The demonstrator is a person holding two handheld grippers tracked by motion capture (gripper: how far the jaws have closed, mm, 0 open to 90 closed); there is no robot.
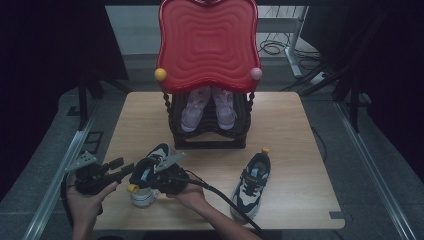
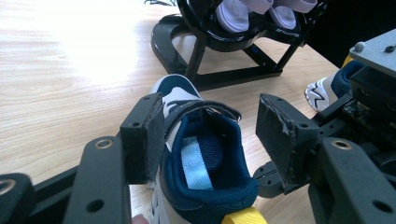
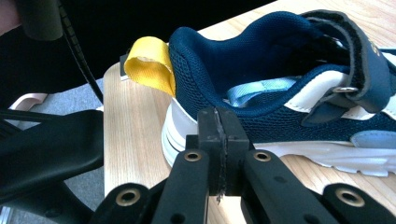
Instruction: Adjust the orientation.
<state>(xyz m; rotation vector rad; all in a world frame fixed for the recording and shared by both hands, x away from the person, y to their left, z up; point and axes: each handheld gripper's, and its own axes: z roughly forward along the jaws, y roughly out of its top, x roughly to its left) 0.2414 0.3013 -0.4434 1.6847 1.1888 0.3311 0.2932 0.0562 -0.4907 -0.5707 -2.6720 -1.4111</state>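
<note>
A navy and white sneaker [image 1: 146, 176] with a yellow heel tab stands on the wooden table [image 1: 290, 130] at the front left. My left gripper [image 2: 210, 116] is open around its heel end. The left pad [image 2: 148, 135] lies against the shoe's side and the right pad [image 2: 280, 135] stands apart from it. In the high view my left gripper [image 1: 125, 169] comes in from the shoe's left. My right gripper [image 3: 218, 127] is shut with nothing between its pads, its tip close to the side of the sneaker [image 3: 280, 93] near the heel. It sits on the shoe's right [image 1: 155, 179].
The matching sneaker [image 1: 252, 184] lies at the front right of the table. A black shoe rack [image 1: 210, 142] with a red wavy top [image 1: 207, 45] stands at the middle back and holds a pair of pink shoes [image 1: 207, 107]. Cables trail over the front edge.
</note>
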